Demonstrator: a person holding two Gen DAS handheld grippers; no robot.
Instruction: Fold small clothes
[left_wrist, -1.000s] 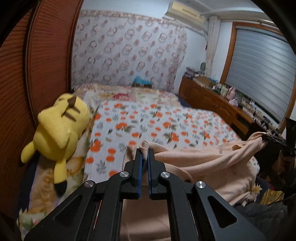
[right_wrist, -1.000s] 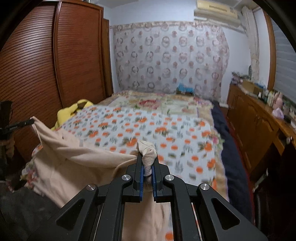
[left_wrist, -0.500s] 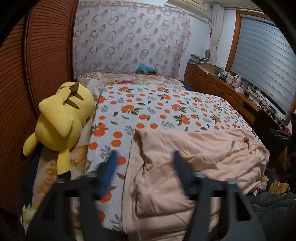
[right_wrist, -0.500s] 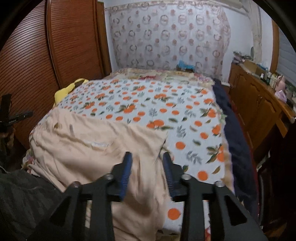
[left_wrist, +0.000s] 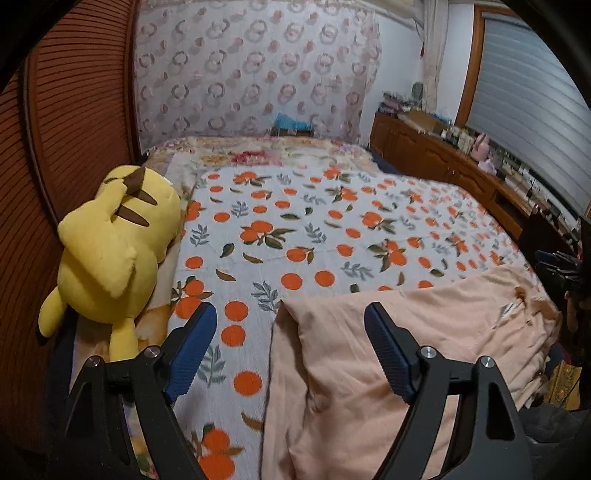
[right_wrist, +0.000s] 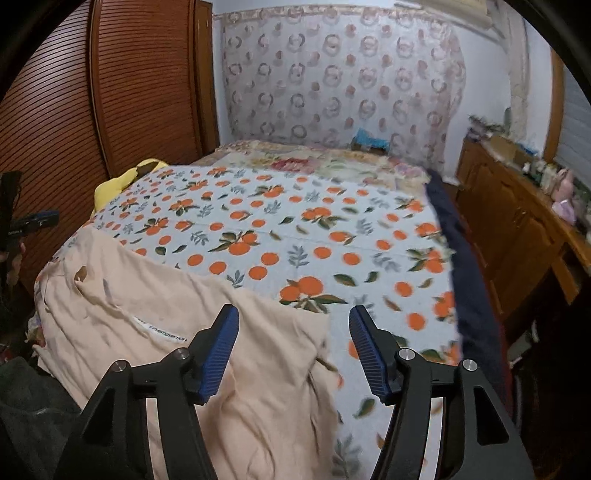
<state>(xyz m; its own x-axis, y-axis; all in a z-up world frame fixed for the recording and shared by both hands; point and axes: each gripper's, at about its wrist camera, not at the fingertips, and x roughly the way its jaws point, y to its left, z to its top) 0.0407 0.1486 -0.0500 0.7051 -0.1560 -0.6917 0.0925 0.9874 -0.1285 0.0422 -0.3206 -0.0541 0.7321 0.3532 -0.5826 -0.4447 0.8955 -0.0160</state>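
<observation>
Both tongs, left (left_wrist: 290, 347) and right (right_wrist: 293, 347), are gaping empty over the crumpled peach cotton garment (left_wrist: 406, 354); only the right view is showing its white label (right_wrist: 162, 331).

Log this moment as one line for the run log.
left gripper: open, empty | right gripper: open, empty | peach garment: lying rumpled on orange-print bedspread, unfolded | yellow plush toy: at bed's left edge

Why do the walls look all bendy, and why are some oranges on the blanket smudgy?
Left wrist view: the fisheye lens bends the wardrobe; motion blur smears the blanket near the bottom. Right wrist view: same curving, and the blanket's right edge is smudged.
</observation>
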